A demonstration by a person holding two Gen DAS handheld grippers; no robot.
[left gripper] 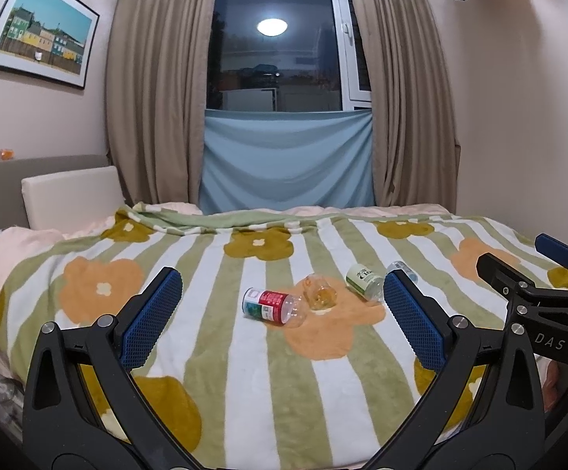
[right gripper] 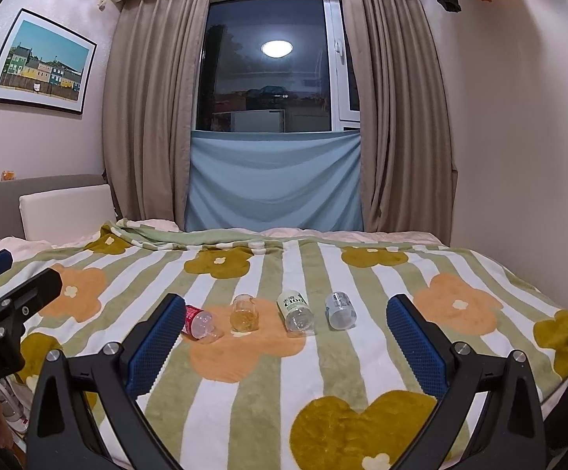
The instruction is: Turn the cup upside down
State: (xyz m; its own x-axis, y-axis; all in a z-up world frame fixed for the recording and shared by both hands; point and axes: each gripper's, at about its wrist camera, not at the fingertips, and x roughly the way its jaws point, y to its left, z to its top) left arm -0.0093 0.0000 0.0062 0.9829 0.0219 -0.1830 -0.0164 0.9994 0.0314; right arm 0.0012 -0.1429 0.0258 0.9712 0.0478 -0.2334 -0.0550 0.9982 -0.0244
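Observation:
Four small clear cups lie on their sides in a row on the flowered blanket (right gripper: 268, 376): a red-labelled cup (right gripper: 198, 321), a plain clear cup (right gripper: 245, 315), a green-and-white labelled cup (right gripper: 295, 309) and a pale blue cup (right gripper: 340, 309). The left wrist view shows the red-labelled cup (left gripper: 274, 307), the plain cup (left gripper: 320, 293), the green-and-white cup (left gripper: 364, 280) and the pale blue cup (left gripper: 401, 268), which one finger half hides. My left gripper (left gripper: 282, 282) and right gripper (right gripper: 286, 301) both stand open short of the row, holding nothing.
The blanket covers a bed with a grey headboard (right gripper: 29, 186) and a white cushion (right gripper: 64, 211) at the left. Curtains and a window (right gripper: 268, 66) stand behind, a wall at the right. Each gripper shows at the other view's edge: right gripper (left gripper: 519, 254), left gripper (right gripper: 19, 270).

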